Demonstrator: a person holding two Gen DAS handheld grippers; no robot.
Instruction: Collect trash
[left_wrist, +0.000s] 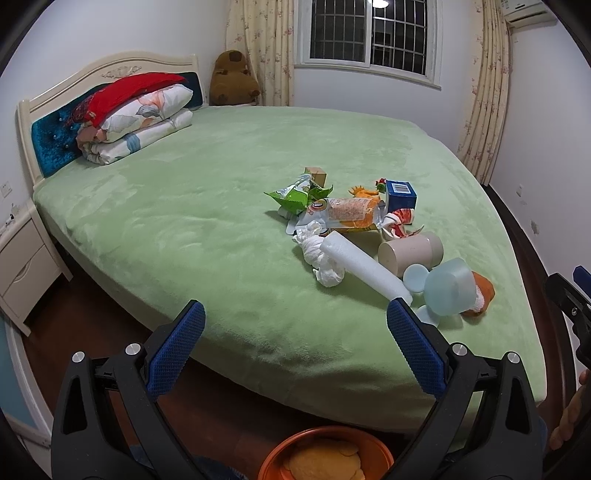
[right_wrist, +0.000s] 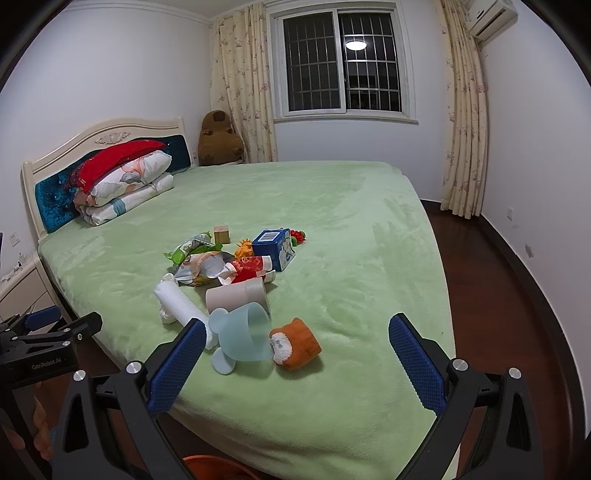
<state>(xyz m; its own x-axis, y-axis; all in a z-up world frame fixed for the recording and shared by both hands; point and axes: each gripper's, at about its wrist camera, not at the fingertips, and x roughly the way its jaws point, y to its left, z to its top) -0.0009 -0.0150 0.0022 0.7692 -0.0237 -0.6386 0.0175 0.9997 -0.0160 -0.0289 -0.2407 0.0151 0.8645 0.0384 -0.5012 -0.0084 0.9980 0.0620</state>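
- Two tongs are hovering at the near edge of the bed (left_wrist: 184, 206); left tongs (left_wrist: 295, 325) and right tongs (right_wrist: 297, 343) are both standing wide open, gripping nothing.
- Trash pile is lying ahead of both tongs on the green cover: white foam tube (left_wrist: 364, 266), crumpled tissue (left_wrist: 319, 254), snack wrappers (left_wrist: 343, 214), blue box (right_wrist: 273, 249), beige cup (right_wrist: 236, 295).
- Blue plastic cup (right_wrist: 245, 338) is lying tipped just ahead of the right tongs' left finger, touching an orange plush piece (right_wrist: 297, 343).
- Orange bin (left_wrist: 325, 452) is sitting on the floor below the left tongs.
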